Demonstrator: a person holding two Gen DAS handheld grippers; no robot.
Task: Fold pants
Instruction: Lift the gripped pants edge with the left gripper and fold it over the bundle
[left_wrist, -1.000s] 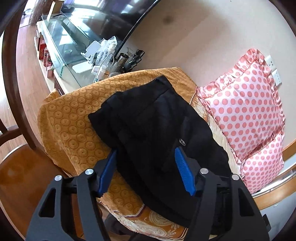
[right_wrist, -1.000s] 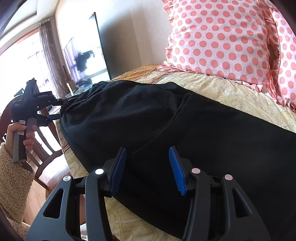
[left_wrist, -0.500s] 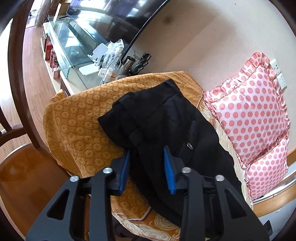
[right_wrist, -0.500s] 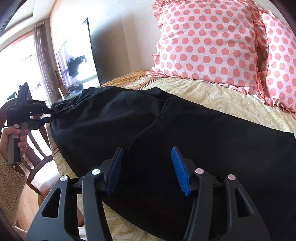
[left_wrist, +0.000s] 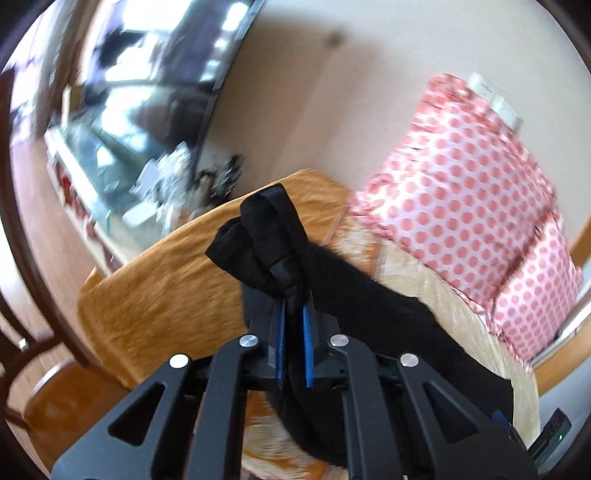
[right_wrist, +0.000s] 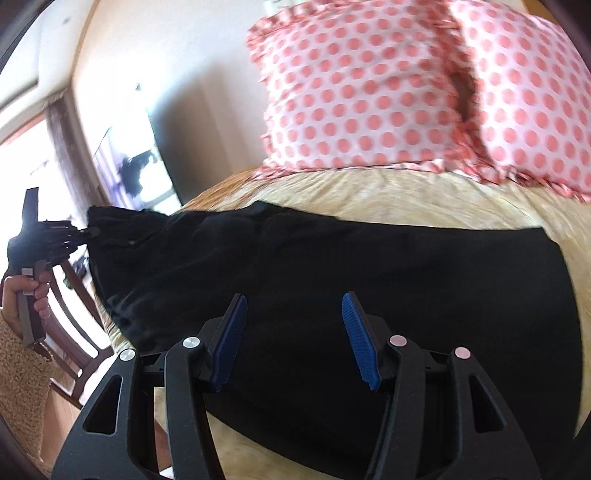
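Yellow patterned bedspread (right_wrist: 388, 192) under our black pants (right_wrist: 369, 266), polka-dot pillows (right_wrist: 362, 92) behind, left gripper (left_wrist: 293, 314) clamped on bunched waistband, right gripper (right_wrist: 291, 328) fingers apart above the fabric

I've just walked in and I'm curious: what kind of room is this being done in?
Most likely a lived-in room at home, a bedroom or sitting room. Black pants lie on a soft surface under a pale yellow patterned cover, pink polka-dot frilled pillows lean against the wall, and a large dark flat screen stands nearby.

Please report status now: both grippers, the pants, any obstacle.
Left gripper shut on black pants, end bunched. Right gripper open above them. Nothing in the way.
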